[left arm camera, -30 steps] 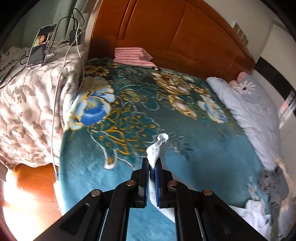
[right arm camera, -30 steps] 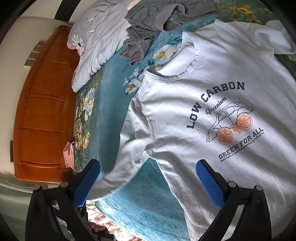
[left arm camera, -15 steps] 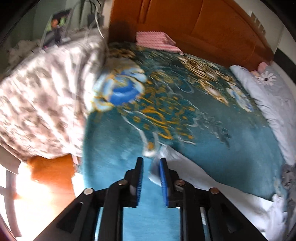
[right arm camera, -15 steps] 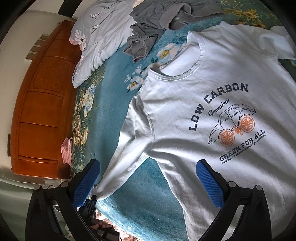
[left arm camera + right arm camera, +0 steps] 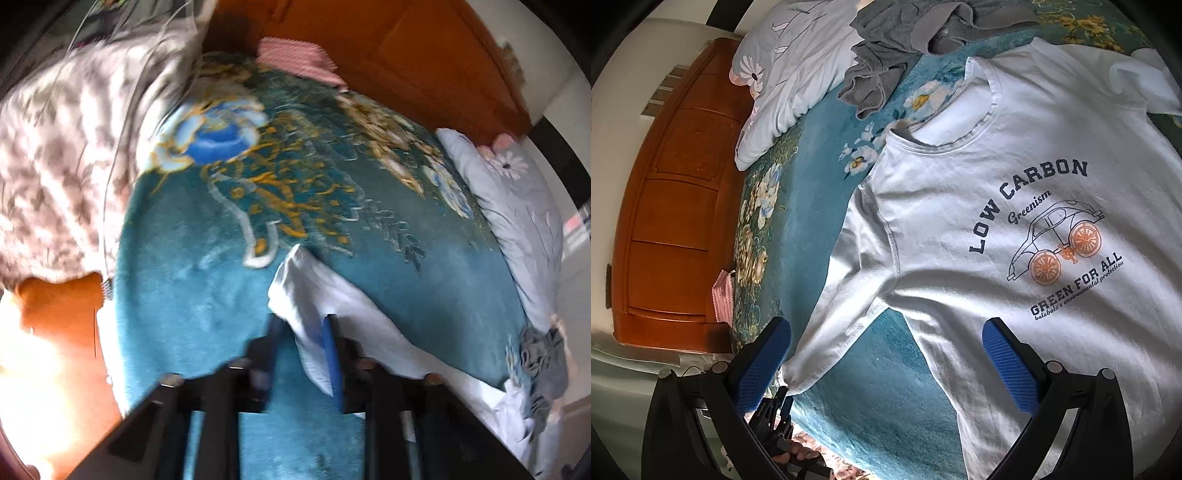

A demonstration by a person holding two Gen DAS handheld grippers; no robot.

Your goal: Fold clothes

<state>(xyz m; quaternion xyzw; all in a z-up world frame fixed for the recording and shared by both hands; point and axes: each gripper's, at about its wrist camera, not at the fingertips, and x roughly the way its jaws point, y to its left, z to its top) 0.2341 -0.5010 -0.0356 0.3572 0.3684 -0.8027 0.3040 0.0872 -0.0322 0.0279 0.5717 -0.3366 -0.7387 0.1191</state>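
1. The left wrist view is motion-blurred; the left gripper is mid-motion, its jaws closing around the white sleeve cuff, whether the pads already press it is hard to tell.
2. One white T-shirt printed "LOW CARBON" lies face up, spread on the teal floral blanket, its hem cut off.
3. The right gripper hangs wide open over it, holding nothing.
4. One grey garment lies crumpled beside one pale pillow.

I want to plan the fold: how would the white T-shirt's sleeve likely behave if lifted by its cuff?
Probably floppy: the sleeve of the white T-shirt already wrinkles and sags at the left gripper. Likely light, being thin cloth. It may drag on the plush teal blanket rather than slide.
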